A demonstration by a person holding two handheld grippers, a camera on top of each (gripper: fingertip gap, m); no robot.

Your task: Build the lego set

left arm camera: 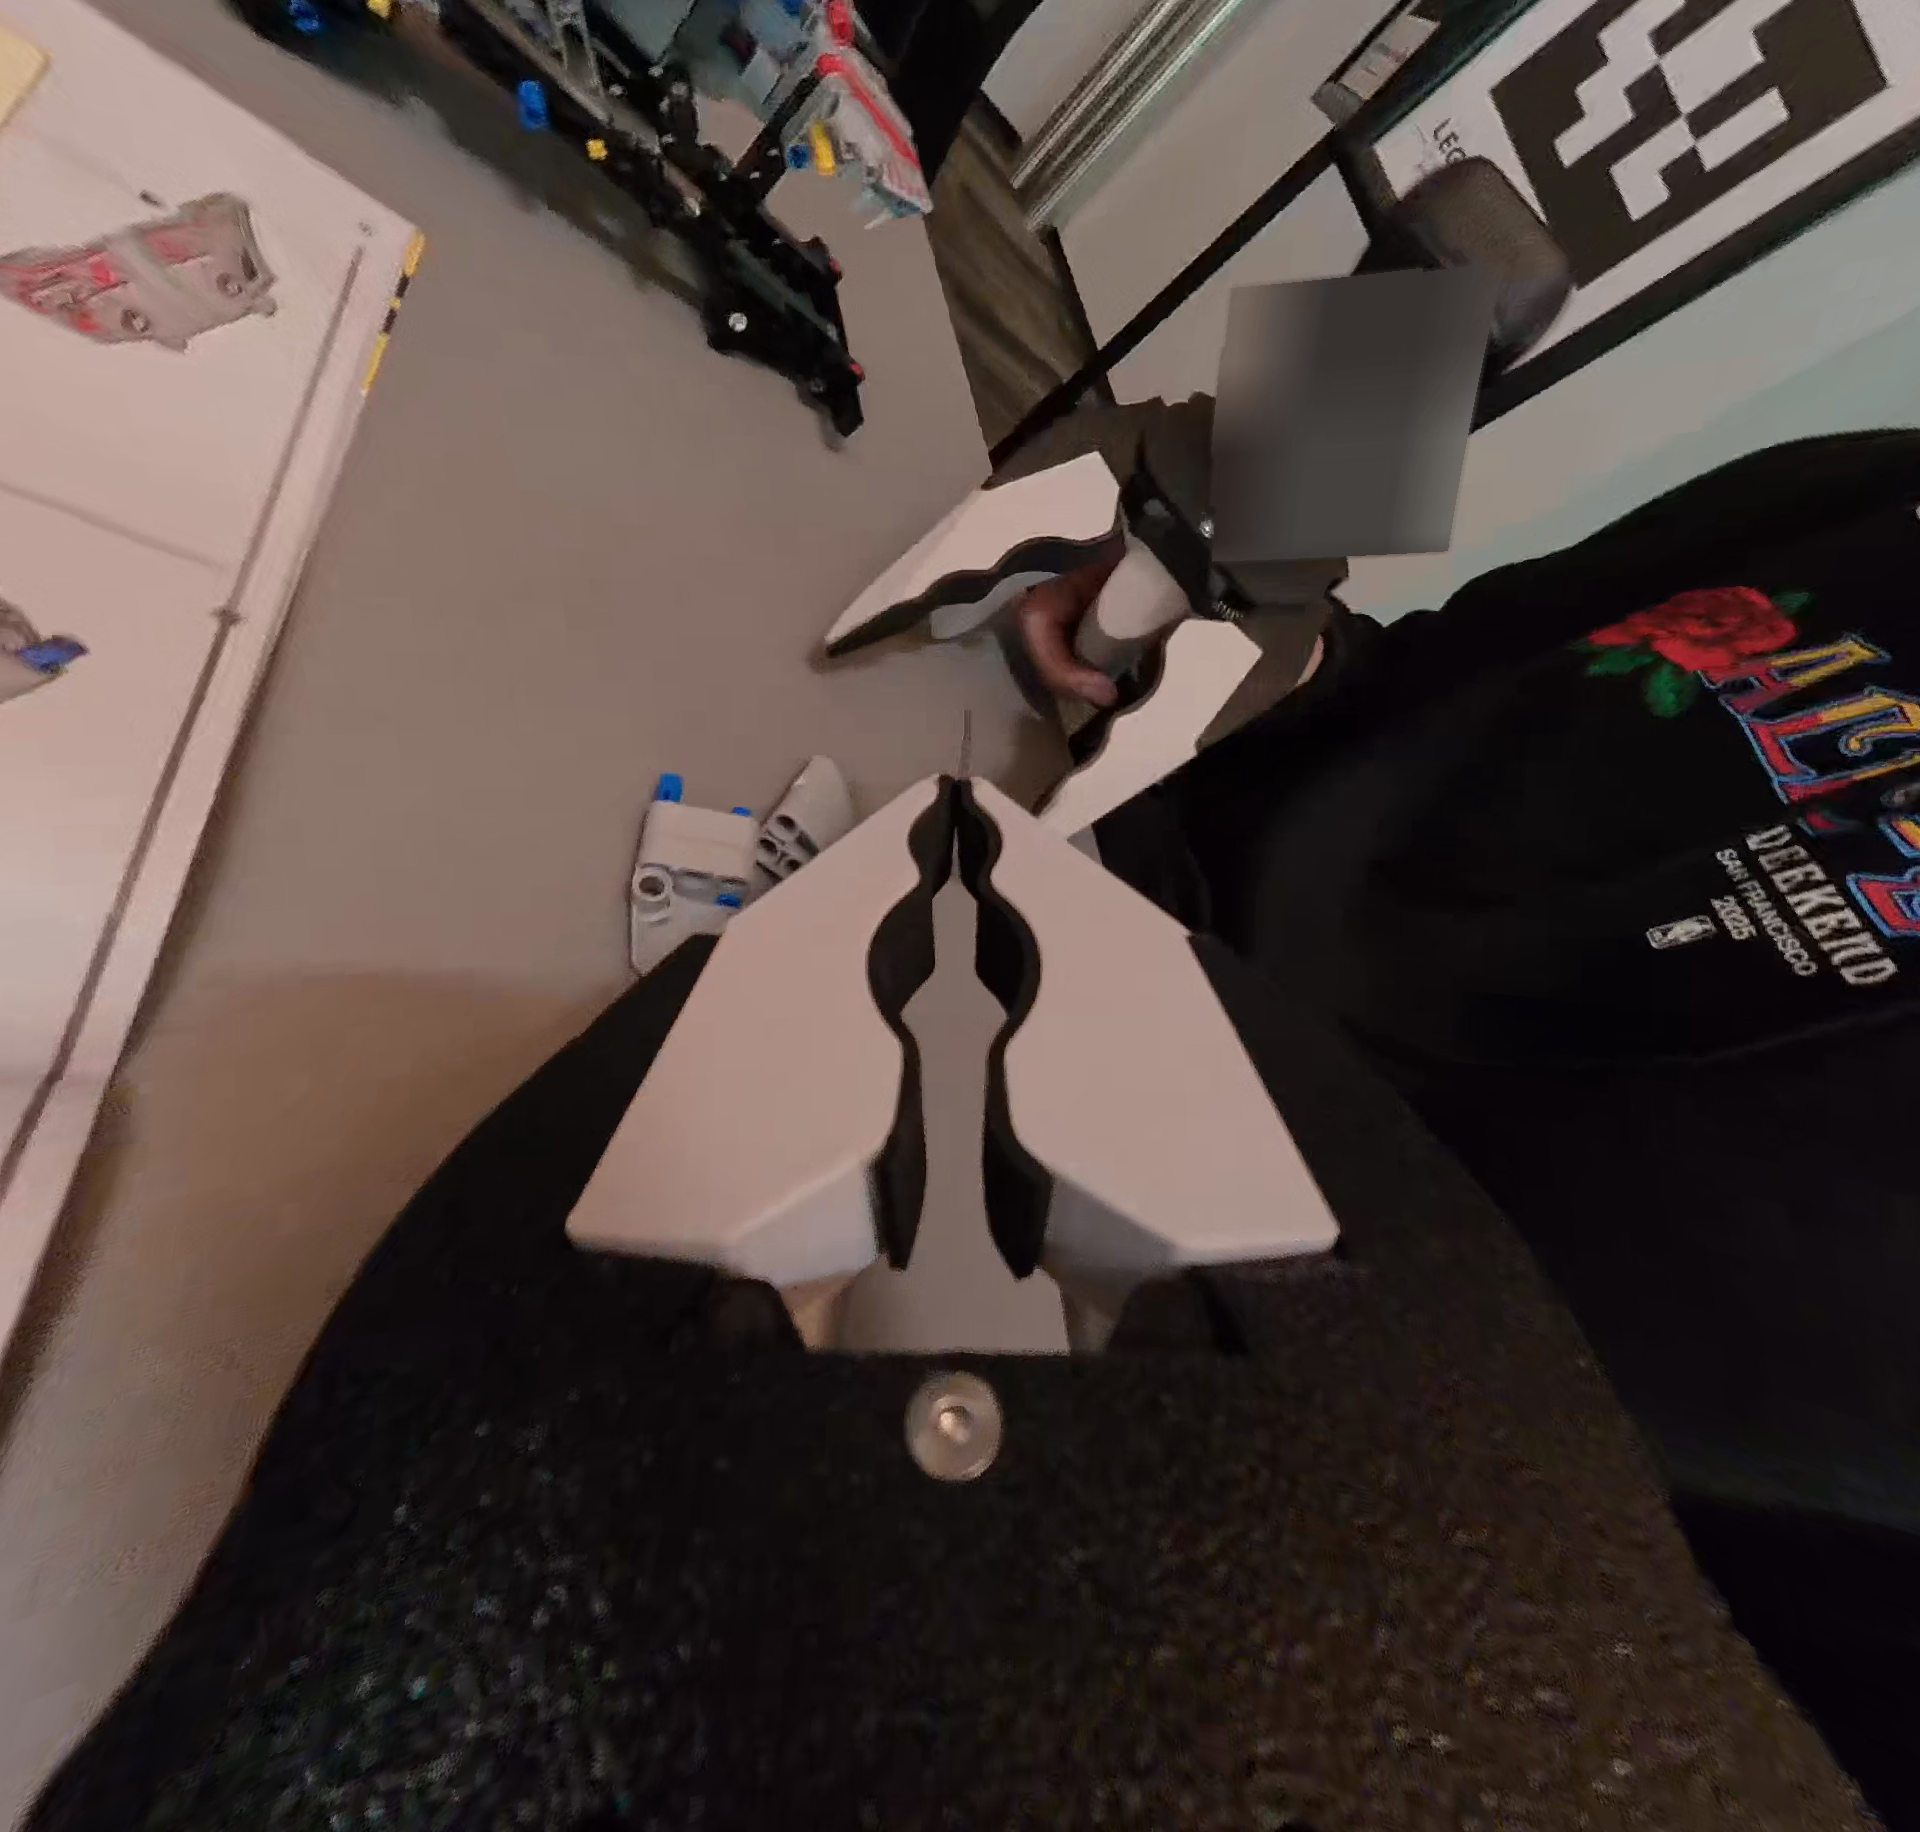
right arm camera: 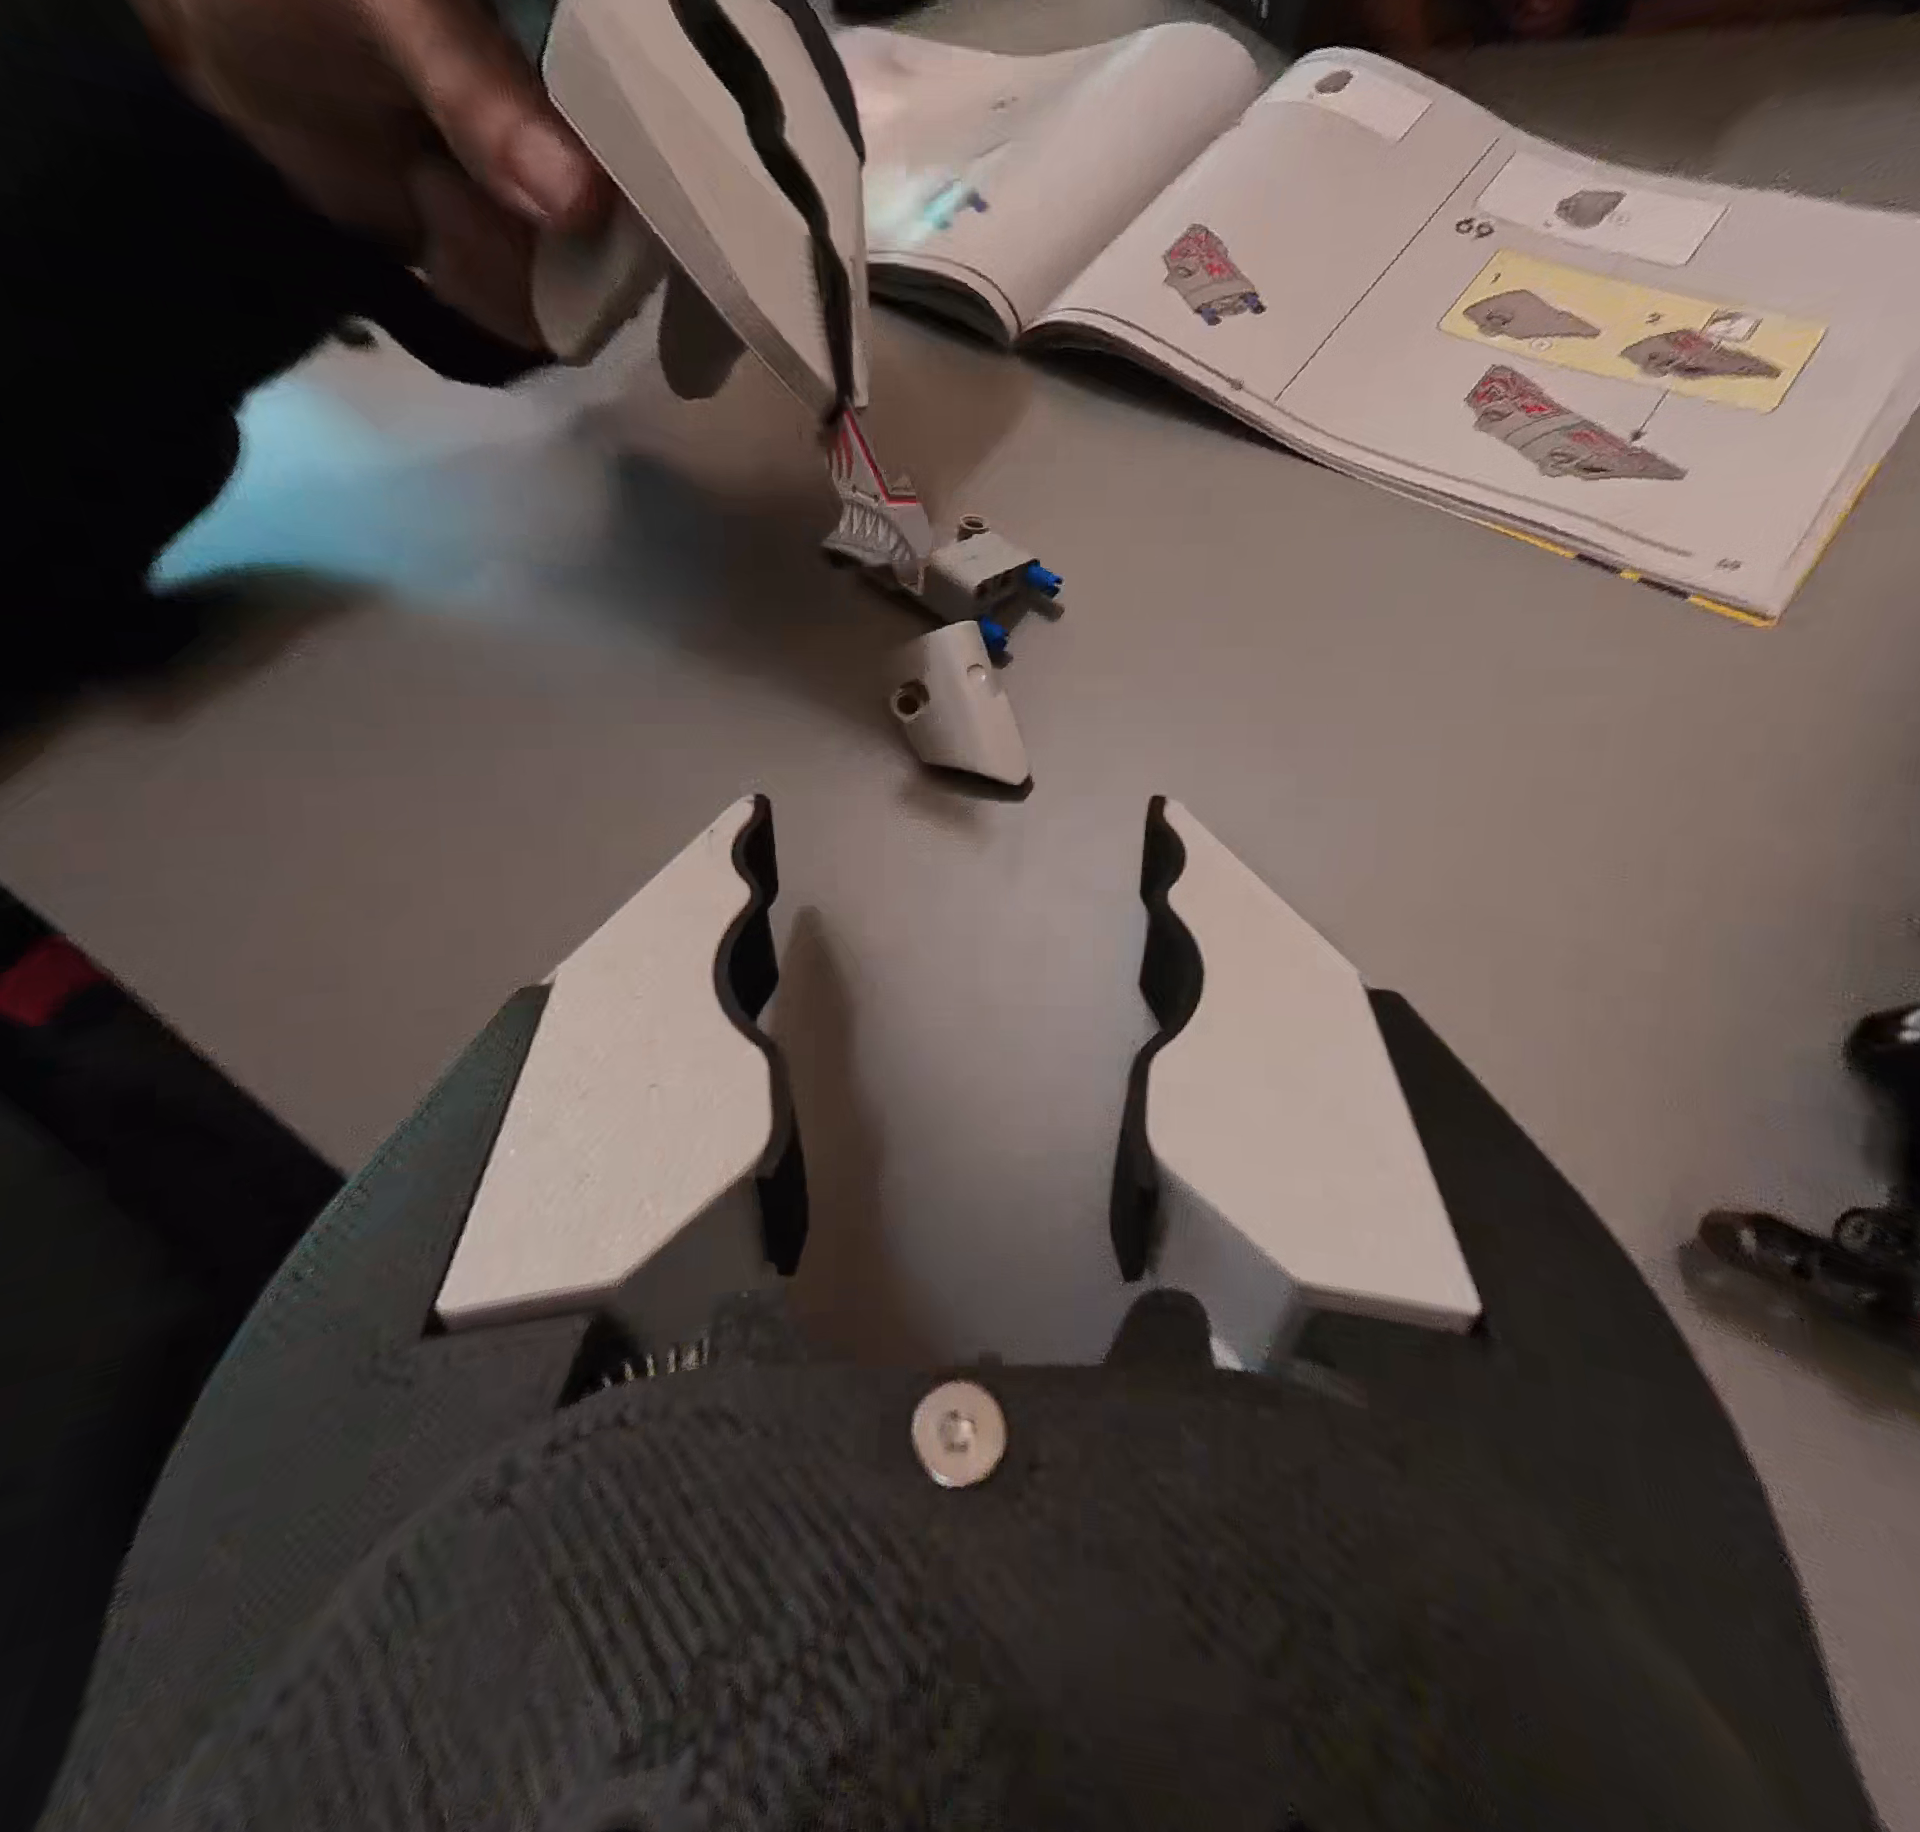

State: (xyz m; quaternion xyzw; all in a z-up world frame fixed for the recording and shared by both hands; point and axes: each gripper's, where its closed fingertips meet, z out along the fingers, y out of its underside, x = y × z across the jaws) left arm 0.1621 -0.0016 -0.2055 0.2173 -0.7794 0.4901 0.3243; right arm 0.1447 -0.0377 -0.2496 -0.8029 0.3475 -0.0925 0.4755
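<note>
Here the left gripper (right arm camera: 844,400) is pinched tight on a thin sticker (right arm camera: 871,494), grey with red and white markings, which hangs from its tips just above the grey table (right arm camera: 1351,847). In the left wrist view only the sticker's edge shows as a sliver poking out past the closed tips (left arm camera: 958,795). A hand (right arm camera: 343,109) wraps that gripper's handle.

The right gripper (right arm camera: 958,811) is released, its 2 white fingers (right arm camera: 644,1055) spread wide with bare table between them; from the other camera it (left arm camera: 935,629) appears farther off, held in a hand (left arm camera: 1060,629).

Directly beneath the sticker lies a light grey panel piece (right arm camera: 977,572) with blue pins (right arm camera: 1044,577) sticking out (the sticker's lower end looks to be at or just beside it, contact unclear). A second grey panel (right arm camera: 961,707) with 1 blue pin sits just beside it, nearer the right gripper.

An open instruction booklet (right arm camera: 1455,328) lies towards the table's far right side. The partly built black model (left arm camera: 665,109), with red, blue and yellow bits, rests at the table's far edge in the left wrist view. Loose black parts (right arm camera: 1829,1252) sit at the right edge
</note>
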